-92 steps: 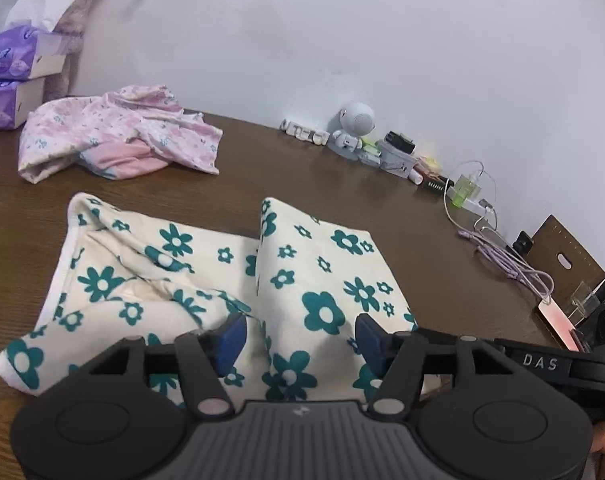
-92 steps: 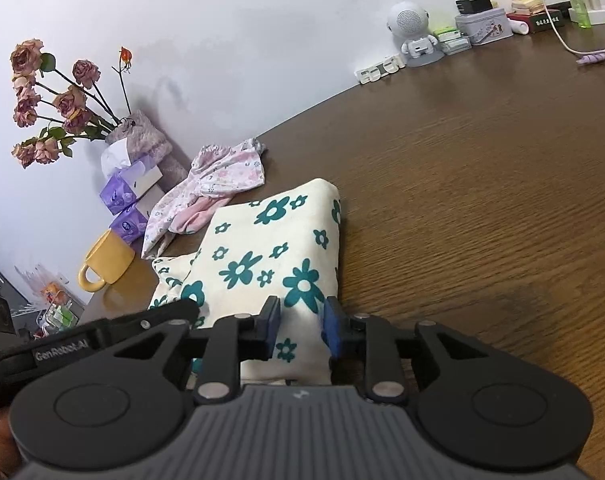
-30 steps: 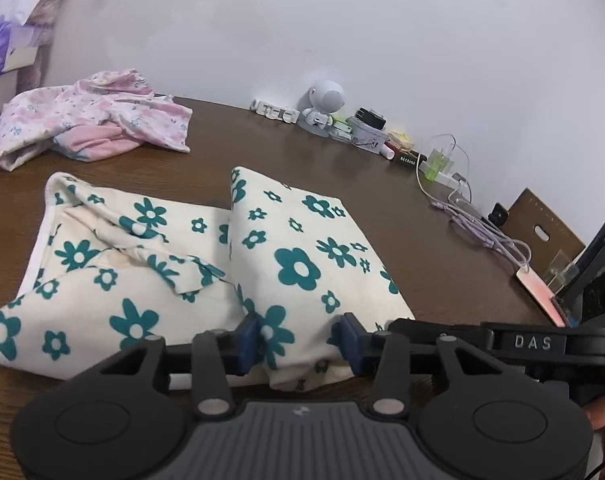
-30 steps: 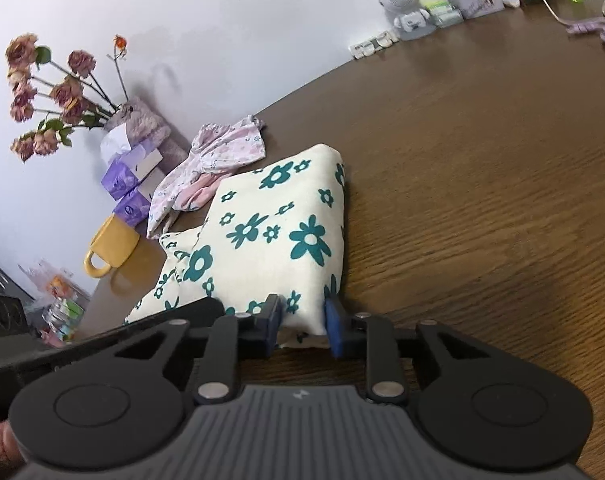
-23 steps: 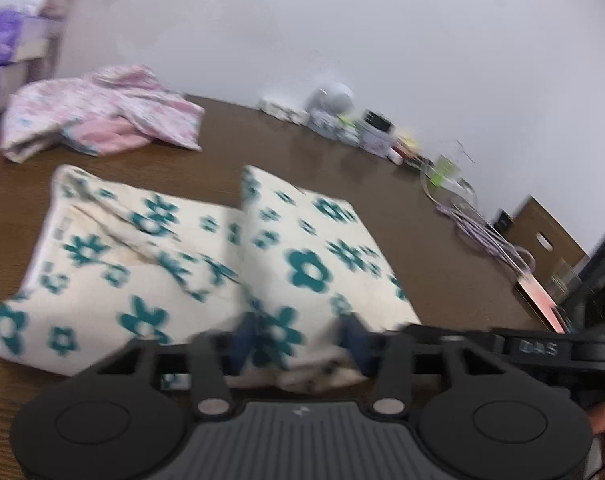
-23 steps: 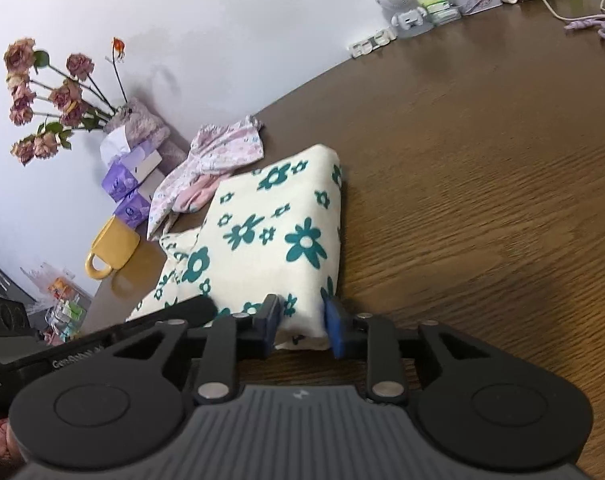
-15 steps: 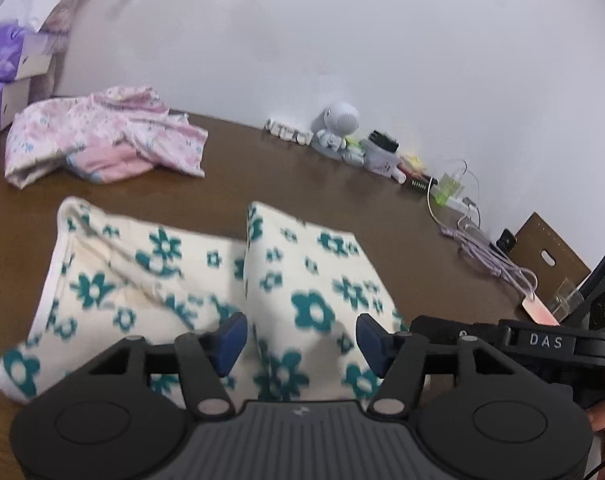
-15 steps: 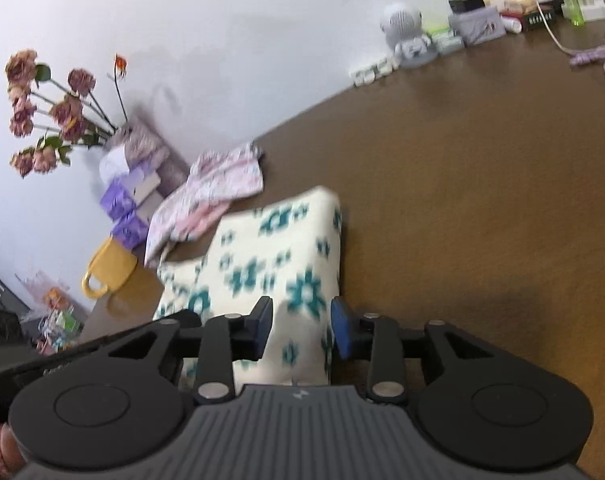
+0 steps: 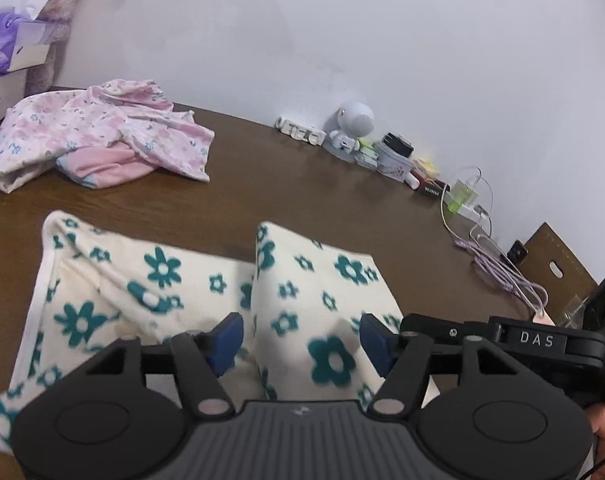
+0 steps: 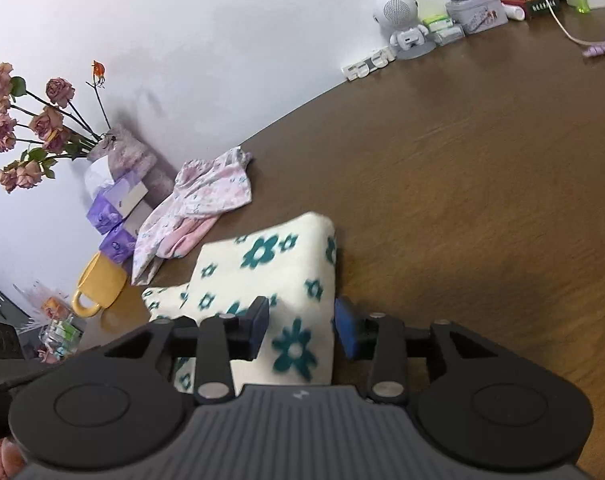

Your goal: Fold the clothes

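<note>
both the left gripper point(image 9: 300, 342) and right gripper point(image 10: 302, 330) hover jaws wide apart, empty, over the half-folded cream teal-flowered cloth point(image 9: 322, 280) on the brown wooden bench point(image 10: 482, 200)

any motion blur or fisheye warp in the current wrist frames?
Left wrist: the floral cloth is smeared near the left tool, while the pink garment and the wall-side clutter stay sharp; dark vignette in the corners. Right wrist: the cloth's flower print is blurred near the right tool; the table edge bows strongly; soft shadow right of the cloth.
</note>
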Motion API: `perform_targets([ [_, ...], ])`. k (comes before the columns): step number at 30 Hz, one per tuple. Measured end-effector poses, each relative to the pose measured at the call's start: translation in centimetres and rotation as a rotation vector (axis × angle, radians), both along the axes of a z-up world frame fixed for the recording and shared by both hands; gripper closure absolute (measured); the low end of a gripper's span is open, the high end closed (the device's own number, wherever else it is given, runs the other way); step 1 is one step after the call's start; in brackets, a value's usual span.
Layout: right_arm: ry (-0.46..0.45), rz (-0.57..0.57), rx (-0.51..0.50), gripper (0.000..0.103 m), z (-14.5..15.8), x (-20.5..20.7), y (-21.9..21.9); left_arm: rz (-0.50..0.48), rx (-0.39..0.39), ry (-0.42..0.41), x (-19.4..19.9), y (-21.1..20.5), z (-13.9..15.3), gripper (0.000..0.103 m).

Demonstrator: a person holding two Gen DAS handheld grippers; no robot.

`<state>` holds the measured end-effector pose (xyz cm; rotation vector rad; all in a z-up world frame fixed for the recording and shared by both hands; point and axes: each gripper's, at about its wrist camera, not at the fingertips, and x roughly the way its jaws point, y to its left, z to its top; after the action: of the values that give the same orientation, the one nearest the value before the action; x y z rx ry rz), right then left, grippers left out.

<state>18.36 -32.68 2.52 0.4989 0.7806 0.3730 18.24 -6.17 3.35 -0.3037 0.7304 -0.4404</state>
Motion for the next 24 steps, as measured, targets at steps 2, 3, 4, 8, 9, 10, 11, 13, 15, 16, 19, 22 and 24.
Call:
perform_targets([
  [2,0.002,0.009,-0.01,0.066,0.0,0.5,0.2,-0.024,0.005,0.005,0.3,-0.4,-0.3,0.056],
  [3,0.003,0.014,-0.015,0.075,0.0,0.7,0.3,-0.036,0.007,0.007,0.4,-0.6,-0.4,0.056],
  [4,0.004,0.018,-0.019,0.077,0.0,0.9,0.3,-0.034,0.005,0.008,0.7,-0.6,-0.4,0.056],
  [8,0.007,0.026,-0.034,0.073,0.2,2.1,0.4,-0.01,-0.006,0.012,1.9,-0.3,-0.1,0.045],
  [9,0.008,0.025,-0.039,0.069,0.3,2.5,0.4,-0.003,-0.009,0.014,2.2,-0.3,0.0,0.045],
  [10,0.009,0.024,-0.045,0.069,0.4,2.9,0.4,0.003,-0.012,0.015,2.5,-0.2,0.0,0.047],
  [11,0.01,0.022,-0.051,0.068,0.5,3.3,0.4,0.009,-0.015,0.016,2.8,-0.2,0.1,0.053],
  [13,0.012,0.02,-0.062,0.078,0.6,4.1,0.5,-0.012,-0.005,0.017,3.0,-0.5,-0.1,0.061],
  [15,0.007,0.05,-0.076,0.081,0.5,4.3,0.9,-0.024,-0.002,0.021,3.2,-0.7,-0.3,0.058],
  [16,-0.002,0.059,-0.093,0.08,0.6,4.3,1.1,-0.019,-0.008,0.026,3.5,-0.6,-0.4,0.055],
  [19,-0.006,0.067,-0.11,0.07,1.1,5.2,0.9,-0.006,-0.025,0.041,4.3,-0.3,-0.8,0.045],
  [22,-0.009,0.054,-0.135,0.068,1.3,6.1,0.9,0.007,-0.042,0.056,5.1,-0.1,-1.1,0.056],
  [24,-0.007,0.058,-0.14,0.074,0.9,6.5,1.2,0.015,-0.054,0.066,5.6,0.1,-1.3,0.07],
])
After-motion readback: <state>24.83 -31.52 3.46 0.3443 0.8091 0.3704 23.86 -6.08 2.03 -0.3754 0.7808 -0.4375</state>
